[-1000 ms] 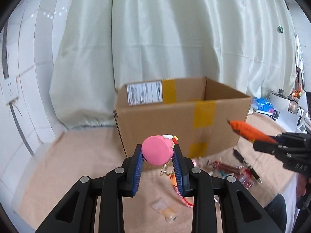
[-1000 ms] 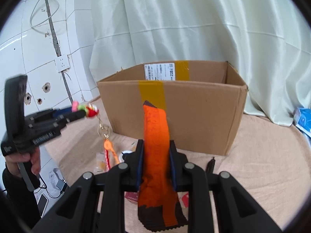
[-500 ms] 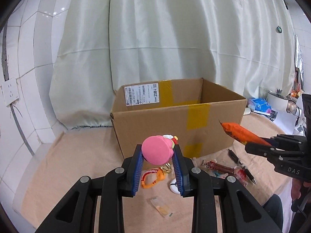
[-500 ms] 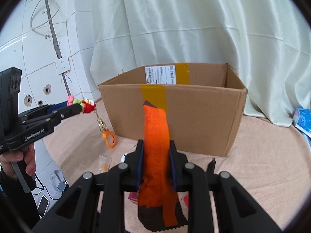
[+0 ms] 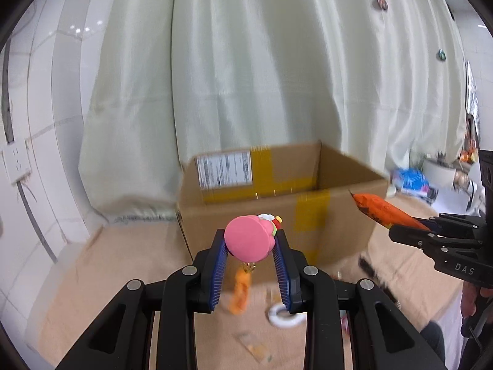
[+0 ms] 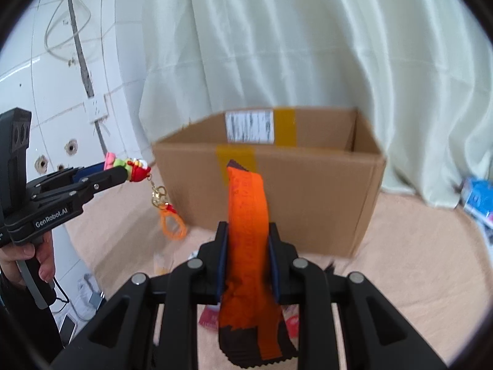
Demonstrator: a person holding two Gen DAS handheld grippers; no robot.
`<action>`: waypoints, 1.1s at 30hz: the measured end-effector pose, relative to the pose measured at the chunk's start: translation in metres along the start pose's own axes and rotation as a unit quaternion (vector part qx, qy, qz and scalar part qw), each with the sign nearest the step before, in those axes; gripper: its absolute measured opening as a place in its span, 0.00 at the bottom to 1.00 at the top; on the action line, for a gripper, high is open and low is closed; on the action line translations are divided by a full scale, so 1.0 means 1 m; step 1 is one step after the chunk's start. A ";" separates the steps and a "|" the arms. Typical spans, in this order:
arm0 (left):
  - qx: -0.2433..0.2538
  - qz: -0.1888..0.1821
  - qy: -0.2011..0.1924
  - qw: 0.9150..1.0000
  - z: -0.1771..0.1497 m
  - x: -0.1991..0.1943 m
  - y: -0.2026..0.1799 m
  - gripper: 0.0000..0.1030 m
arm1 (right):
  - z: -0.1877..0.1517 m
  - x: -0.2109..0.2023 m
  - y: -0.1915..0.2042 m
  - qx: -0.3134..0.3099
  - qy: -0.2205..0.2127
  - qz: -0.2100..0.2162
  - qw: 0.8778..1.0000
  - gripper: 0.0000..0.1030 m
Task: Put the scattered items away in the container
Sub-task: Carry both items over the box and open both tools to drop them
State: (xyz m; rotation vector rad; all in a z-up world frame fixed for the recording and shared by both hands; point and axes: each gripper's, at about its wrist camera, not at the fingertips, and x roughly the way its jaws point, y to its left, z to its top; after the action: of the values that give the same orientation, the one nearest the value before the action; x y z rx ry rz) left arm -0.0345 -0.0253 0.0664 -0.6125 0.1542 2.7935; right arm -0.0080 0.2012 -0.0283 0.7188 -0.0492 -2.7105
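Looking across a table under a beige cloth, we see at far left a white tiled wall with a socket and a loose cable, then a pale green curtain hanging behind everything. Our left gripper is clamped on a pink keychain toy, whose gold clasp and orange loop dangle free above the cloth, just short of the near-left corner of the cardboard box. The box stands open-topped in the middle of the table with a shipping label on its inner far wall; what lies inside we cannot tell. Our right gripper is clamped on an orange snack packet that stands upright between the pads, its tip reaching about the height of the near rim. Small scattered items lie blurred on the cloth below the grippers, among them a white ring and a small clear packet. To the right of the box the cloth lies open as far as a blue packet at the table's edge.
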 end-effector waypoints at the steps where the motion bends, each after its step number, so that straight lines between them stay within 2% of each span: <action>1: -0.002 0.001 -0.010 1.000 0.012 -0.003 0.002 0.30 | 0.009 -0.004 -0.001 -0.002 -0.007 -0.001 1.000 0.26; 10: 0.025 0.011 -0.084 0.996 0.117 -0.020 0.004 0.30 | 0.096 -0.031 -0.007 -0.020 -0.075 -0.027 0.997 0.26; 16: 0.034 0.016 -0.098 0.995 0.166 0.004 0.005 0.30 | 0.142 -0.020 -0.009 -0.031 -0.089 -0.034 0.995 0.26; 22: 0.023 0.010 -0.057 0.998 0.177 0.068 0.010 0.30 | 0.159 0.022 -0.019 -0.027 -0.067 -0.034 0.997 0.26; 28: 0.020 -0.007 0.019 1.000 0.153 0.149 0.009 0.30 | 0.146 0.075 -0.038 -0.021 -0.012 -0.035 0.999 0.26; 33: 0.013 -0.011 0.061 0.998 0.131 0.194 0.007 0.30 | 0.130 0.118 -0.054 -0.011 0.040 -0.030 0.999 0.26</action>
State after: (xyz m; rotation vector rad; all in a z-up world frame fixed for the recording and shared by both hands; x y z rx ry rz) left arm -0.2573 0.0367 0.1029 -0.7746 0.2062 2.7279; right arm -0.1849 0.2067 0.0224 0.8346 0.0212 -2.7316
